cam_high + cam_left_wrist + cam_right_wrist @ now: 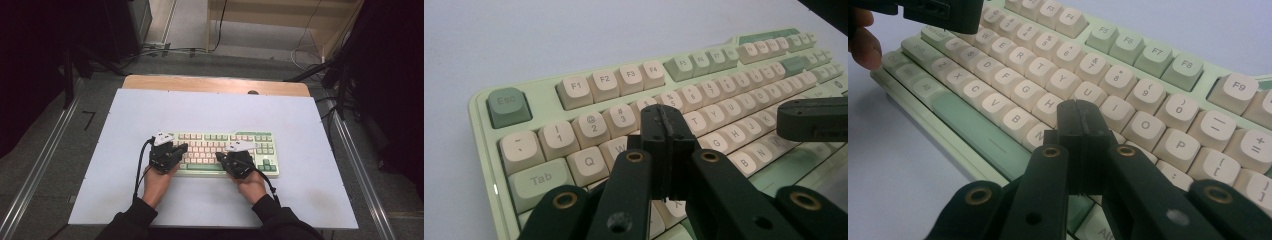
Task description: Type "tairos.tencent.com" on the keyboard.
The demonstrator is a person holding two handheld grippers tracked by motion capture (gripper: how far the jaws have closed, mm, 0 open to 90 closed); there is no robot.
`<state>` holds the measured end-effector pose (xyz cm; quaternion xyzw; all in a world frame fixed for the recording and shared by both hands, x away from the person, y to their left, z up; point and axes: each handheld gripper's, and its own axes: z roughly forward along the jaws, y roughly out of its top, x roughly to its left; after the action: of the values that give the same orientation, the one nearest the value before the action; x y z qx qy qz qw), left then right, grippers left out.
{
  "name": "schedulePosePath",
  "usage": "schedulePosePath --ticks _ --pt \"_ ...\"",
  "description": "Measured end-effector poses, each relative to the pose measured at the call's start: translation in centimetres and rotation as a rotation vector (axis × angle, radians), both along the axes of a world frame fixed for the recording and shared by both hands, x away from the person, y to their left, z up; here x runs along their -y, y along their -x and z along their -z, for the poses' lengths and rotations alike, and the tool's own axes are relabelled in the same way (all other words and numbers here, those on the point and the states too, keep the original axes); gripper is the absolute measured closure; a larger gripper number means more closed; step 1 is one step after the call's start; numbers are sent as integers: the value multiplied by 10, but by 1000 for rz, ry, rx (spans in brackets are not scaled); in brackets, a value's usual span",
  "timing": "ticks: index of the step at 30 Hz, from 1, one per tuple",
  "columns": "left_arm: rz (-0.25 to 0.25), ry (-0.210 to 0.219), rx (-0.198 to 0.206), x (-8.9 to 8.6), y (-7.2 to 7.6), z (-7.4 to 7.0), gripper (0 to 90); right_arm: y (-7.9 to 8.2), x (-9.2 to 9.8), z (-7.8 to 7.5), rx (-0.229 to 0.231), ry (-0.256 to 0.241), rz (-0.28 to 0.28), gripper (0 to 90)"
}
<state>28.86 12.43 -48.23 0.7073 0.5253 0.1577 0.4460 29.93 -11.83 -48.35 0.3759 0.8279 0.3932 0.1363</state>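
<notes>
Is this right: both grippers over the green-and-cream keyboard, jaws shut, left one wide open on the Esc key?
Not quite. The left gripper is shut too, jaws pressed together, over the letter rows near E and R, well away from Esc; the left gripper view shows it. The right gripper is shut over the keyboard, as you said.
</notes>
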Motion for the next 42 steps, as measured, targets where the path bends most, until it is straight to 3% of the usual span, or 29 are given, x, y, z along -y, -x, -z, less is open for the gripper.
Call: schedulePosePath --ticks 10,13,19,32,39,42 --pt "3 -1 -2 0 0 0 900 1 -3 7 -15 20 -10 873" --pt "3 0 0 0 0 0 900 1 -2 6 -24 15 -7 872" --pt "3 3 3 0 1 -1 900 2 4 -3 2 -23 10 873" --pt "-11 14 16 -7 4 -5 900 1 38 -22 41 -67 77 872" --pt "-20 18 19 -10 5 -6 900 -3 53 -25 36 -87 116 870" --pt "-18 19 20 -12 5 -7 888 -4 55 -25 35 -88 115 825"
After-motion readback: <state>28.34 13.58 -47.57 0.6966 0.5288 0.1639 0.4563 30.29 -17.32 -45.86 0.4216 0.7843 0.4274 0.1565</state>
